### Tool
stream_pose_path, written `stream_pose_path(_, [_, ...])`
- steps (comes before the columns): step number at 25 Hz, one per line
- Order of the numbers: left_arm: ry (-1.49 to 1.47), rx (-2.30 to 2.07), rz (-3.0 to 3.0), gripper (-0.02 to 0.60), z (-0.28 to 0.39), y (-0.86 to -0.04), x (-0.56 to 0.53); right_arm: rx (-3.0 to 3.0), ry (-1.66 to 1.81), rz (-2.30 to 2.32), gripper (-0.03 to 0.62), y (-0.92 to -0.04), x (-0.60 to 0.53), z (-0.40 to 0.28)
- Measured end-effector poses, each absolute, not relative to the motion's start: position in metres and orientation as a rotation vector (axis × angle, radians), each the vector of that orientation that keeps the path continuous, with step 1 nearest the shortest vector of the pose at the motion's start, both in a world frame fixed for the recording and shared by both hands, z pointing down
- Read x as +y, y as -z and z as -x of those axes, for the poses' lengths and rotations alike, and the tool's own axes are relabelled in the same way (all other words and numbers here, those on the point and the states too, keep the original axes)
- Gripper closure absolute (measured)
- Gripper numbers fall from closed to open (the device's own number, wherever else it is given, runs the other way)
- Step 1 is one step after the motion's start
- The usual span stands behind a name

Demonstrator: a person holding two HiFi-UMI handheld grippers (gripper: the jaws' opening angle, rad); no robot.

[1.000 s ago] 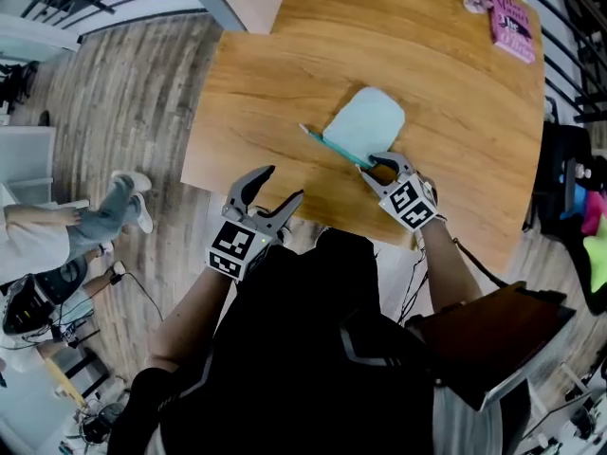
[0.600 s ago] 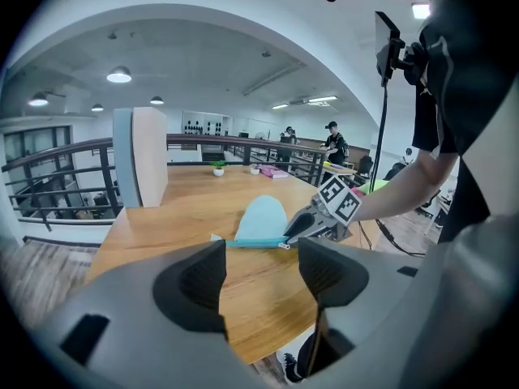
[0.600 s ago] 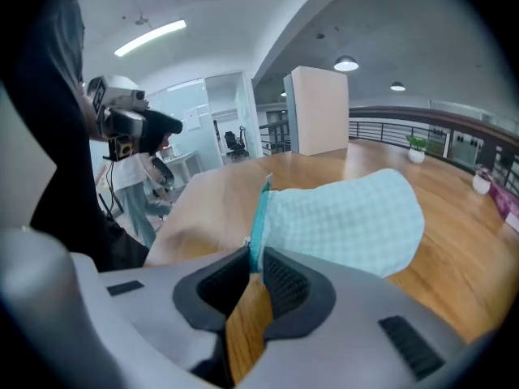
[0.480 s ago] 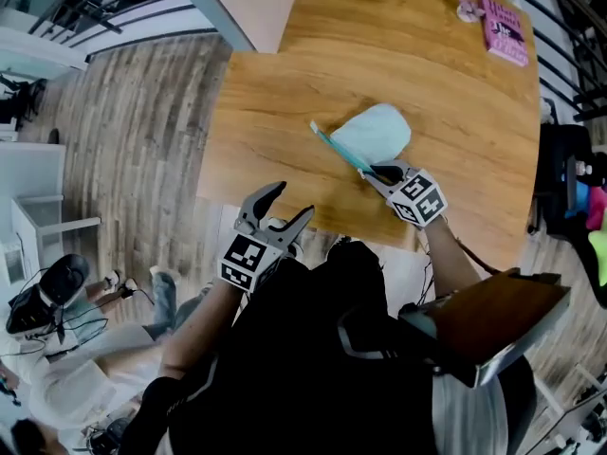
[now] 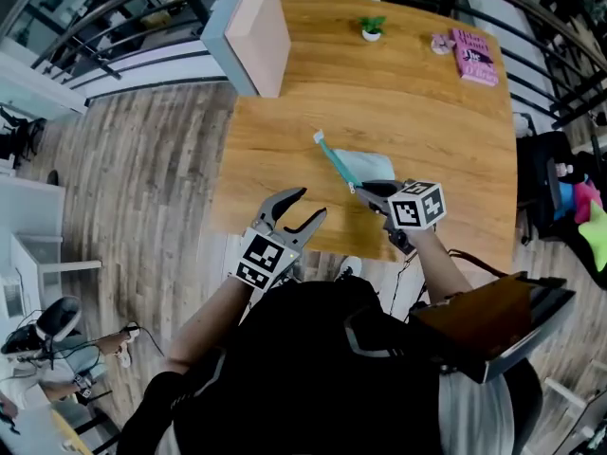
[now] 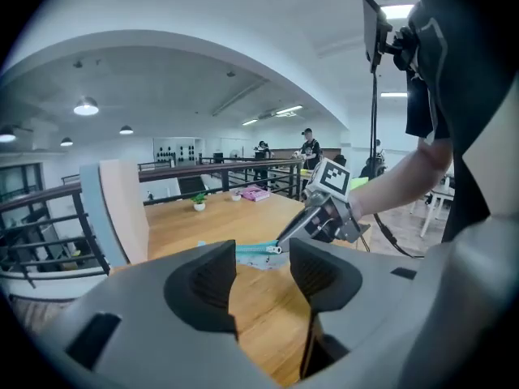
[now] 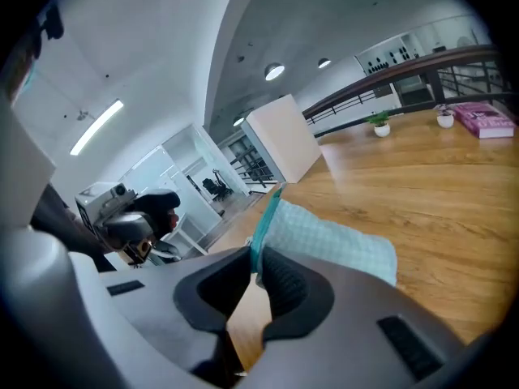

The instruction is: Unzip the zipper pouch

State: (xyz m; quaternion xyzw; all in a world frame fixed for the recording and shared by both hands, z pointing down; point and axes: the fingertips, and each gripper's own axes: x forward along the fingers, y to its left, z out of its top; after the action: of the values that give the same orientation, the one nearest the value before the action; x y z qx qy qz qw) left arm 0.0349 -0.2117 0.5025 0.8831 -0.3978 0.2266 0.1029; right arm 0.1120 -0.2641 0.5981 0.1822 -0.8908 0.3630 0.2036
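The light mint fabric zipper pouch (image 5: pixel 368 167) with a teal zipper (image 5: pixel 332 156) sits toward the near edge of the wooden surface (image 5: pixel 455 140); its inside is not visible. The right gripper (image 5: pixel 360 189) has just been closing, and its jaws are now pinched on the zipper's near end. The left gripper (image 5: pixel 309 205) is at the near edge, its jaws wide apart though just narrowed, with nothing between them. A small white pot (image 5: pixel 371 34) holding a green plant stands at the far edge.

On the bench (image 5: pixel 455 150), a potted plant (image 5: pixel 371 28) stands well behind the zipper pouch (image 5: pixel 358 166), with a book (image 5: pixel 471 55) behind the pouch to the right. An upright board (image 5: pixel 248 36) stands behind the pouch to the left.
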Motion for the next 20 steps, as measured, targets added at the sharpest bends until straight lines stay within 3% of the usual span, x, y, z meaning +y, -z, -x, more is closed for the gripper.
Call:
stream_pose_path(17, [-0.833,-0.869,-2.984,0.359,-0.063,-0.467,-0.223,-2.544,-1.254,-0.405,0.542,-0.485,-0.242,-0.063])
stream_pose_path(20, [-0.819,-0.81,-3.012,0.384,-0.061,-0.463,-0.217,-2.533,-1.295,-0.387,0.543,-0.481,-0.238,-0.06])
